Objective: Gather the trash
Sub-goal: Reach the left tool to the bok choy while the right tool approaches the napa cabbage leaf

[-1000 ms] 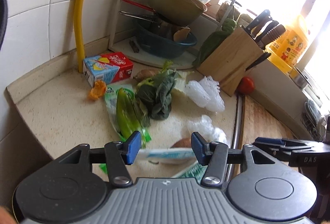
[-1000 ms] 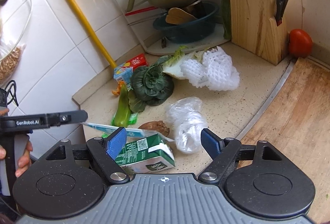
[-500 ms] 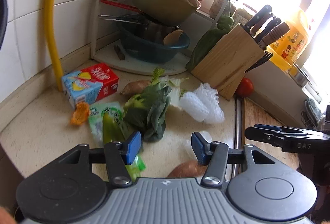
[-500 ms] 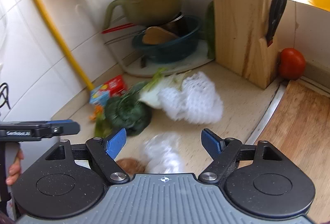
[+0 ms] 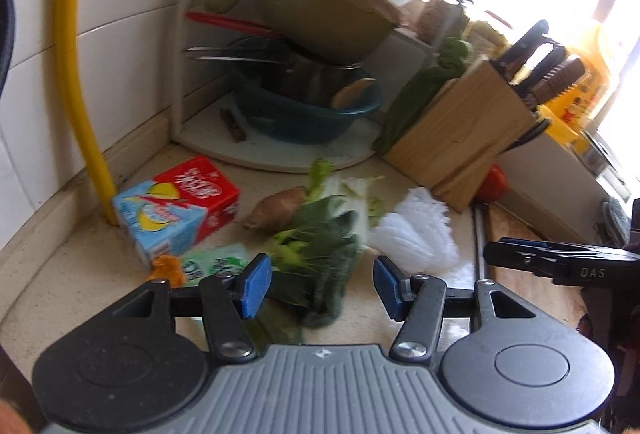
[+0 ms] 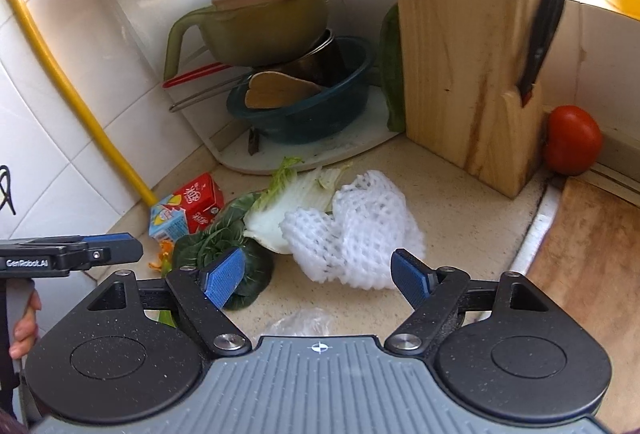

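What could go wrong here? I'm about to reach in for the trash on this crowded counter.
The white foam net touches the cabbage piece and dark leafy greens, so the open right hand-held gripper might drag those along. The knife block stands close behind; a wide sweep could bump it. The tomato beside it could roll.

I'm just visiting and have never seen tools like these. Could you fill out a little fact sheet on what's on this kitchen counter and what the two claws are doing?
setting: corner of a kitchen counter with tiled walls
left claw: open, empty, over the leafy greens
right claw: open, empty, just short of the white foam net
likely trash: red and blue drink carton, foam net, orange peel scrap, clear plastic bag
other items: wooden knife block, tomato, stacked bowls on a rack
held by anything: nothing
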### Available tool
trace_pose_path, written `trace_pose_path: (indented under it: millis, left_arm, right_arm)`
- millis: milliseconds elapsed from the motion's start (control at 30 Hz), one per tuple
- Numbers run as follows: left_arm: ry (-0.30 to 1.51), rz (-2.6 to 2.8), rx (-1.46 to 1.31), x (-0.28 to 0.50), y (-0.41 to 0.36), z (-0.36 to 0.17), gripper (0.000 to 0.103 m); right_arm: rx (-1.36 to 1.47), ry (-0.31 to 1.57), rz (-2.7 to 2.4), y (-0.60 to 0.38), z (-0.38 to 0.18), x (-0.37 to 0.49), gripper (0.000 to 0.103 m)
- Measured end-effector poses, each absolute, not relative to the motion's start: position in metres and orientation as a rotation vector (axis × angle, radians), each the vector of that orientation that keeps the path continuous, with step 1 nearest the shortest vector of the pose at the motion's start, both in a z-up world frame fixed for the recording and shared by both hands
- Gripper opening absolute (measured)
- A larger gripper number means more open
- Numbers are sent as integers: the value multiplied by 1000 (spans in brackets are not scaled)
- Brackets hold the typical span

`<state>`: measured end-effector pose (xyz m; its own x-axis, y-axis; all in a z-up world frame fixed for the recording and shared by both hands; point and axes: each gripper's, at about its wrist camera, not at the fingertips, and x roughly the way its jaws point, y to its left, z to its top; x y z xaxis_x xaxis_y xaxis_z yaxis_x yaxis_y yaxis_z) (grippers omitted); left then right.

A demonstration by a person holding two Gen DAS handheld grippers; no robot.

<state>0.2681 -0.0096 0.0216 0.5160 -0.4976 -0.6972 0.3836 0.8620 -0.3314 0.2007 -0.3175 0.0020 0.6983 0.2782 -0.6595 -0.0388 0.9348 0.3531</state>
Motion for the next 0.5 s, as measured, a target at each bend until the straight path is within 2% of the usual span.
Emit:
trace_pose_path:
  millis: [500]
  left_arm:
    - [978,-577,-189,288,-1,-6,53]
  right_arm:
    - [300,802,237,-294,-1,227,85]
